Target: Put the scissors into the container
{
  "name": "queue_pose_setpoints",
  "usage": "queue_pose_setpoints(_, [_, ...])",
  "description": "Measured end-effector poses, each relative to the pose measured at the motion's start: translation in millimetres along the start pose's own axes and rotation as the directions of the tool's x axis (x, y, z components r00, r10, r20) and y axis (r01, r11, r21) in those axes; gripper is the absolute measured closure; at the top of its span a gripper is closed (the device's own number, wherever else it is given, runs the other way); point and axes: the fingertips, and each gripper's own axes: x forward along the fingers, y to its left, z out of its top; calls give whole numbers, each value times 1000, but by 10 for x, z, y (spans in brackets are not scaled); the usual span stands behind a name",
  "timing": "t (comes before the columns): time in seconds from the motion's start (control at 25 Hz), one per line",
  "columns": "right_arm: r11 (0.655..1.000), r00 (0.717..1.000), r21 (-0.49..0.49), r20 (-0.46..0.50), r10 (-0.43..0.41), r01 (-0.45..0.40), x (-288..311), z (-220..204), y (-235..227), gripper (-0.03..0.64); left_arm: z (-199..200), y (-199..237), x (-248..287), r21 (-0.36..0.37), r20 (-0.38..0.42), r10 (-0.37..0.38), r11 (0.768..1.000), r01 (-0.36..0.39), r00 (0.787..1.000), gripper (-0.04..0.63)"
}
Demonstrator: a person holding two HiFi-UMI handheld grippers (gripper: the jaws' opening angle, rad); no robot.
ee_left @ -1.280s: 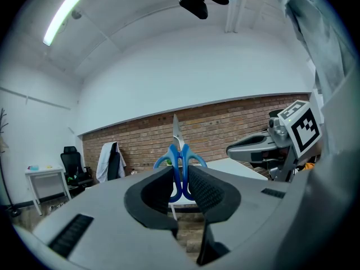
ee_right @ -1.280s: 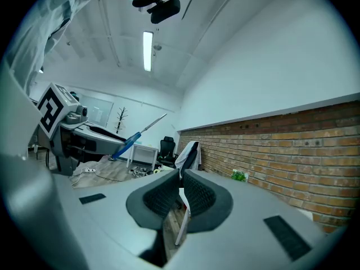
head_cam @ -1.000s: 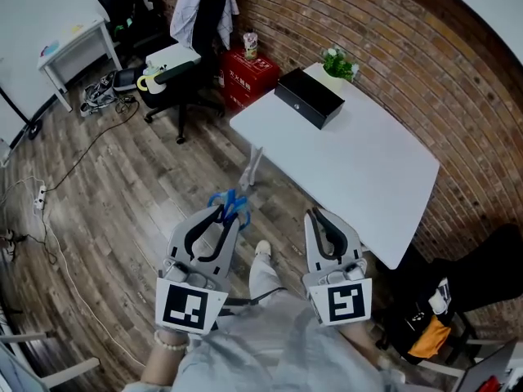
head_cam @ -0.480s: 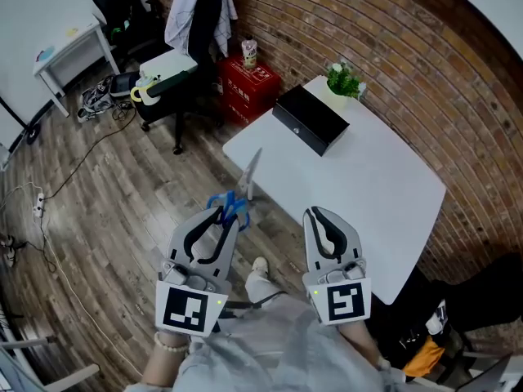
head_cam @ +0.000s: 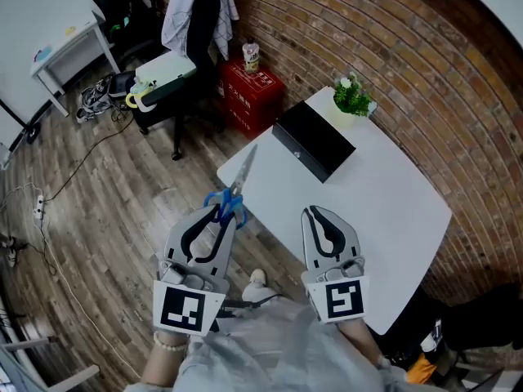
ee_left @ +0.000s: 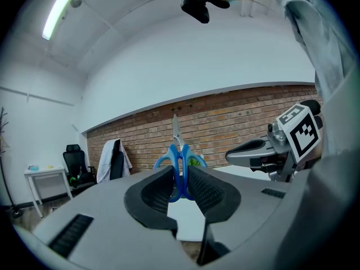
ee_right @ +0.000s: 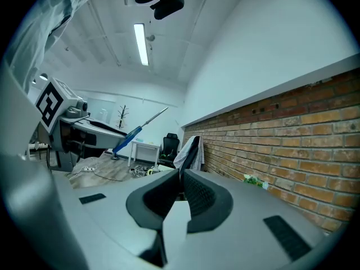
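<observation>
The left gripper (head_cam: 222,212) has its jaws closed on the blue handles of the scissors (head_cam: 234,188). The handles sit between the two jaw pads, and the blades stand out beyond the jaw tips, closed together and pointing forward, away from the person. In the head view the blade tip reaches the near edge of the white tabletop (head_cam: 376,202).

The right gripper (head_cam: 311,213) is to the right of the left jaws, apart from them. Its jaws are pressed almost together, with only a thin slit between the pads and nothing in it. These jaws are above the tabletop.

The container (head_cam: 314,140), a black box, lies on the tabletop ahead of both pairs of jaws, apart from the scissors' tip. A small green plant (head_cam: 354,97) stands just behind the container, on its far side from the jaws.
</observation>
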Motion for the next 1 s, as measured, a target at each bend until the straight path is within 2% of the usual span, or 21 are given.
queue_pose_setpoints(0.2, [1000,1000,-1,-13,-2,2,187,-14,-177,564,56,80,246,-3,-4,-2,1000,2,1000,500])
queue_pose_setpoints(0.36, [999,1000,-42,-28,-6,5,288,-74,-253,564,58,93,407,-10,-5,-7,1000,7,1000,500])
queue_pose_setpoints(0.68, [998,993,-52,-106,-41,35,501,-313,-409,563,46,130,687,-30,-7,-24,999,24,1000,500])
queue_pose_setpoints(0.8, [998,990,-33,-131,-60,57,588,-434,-446,563,8,167,783,-30,-7,-35,999,34,999,500])
queue_pose_setpoints(1.0, [991,974,54,-199,-107,120,751,-659,-540,563,-32,250,991,-21,-7,-70,997,70,998,500])
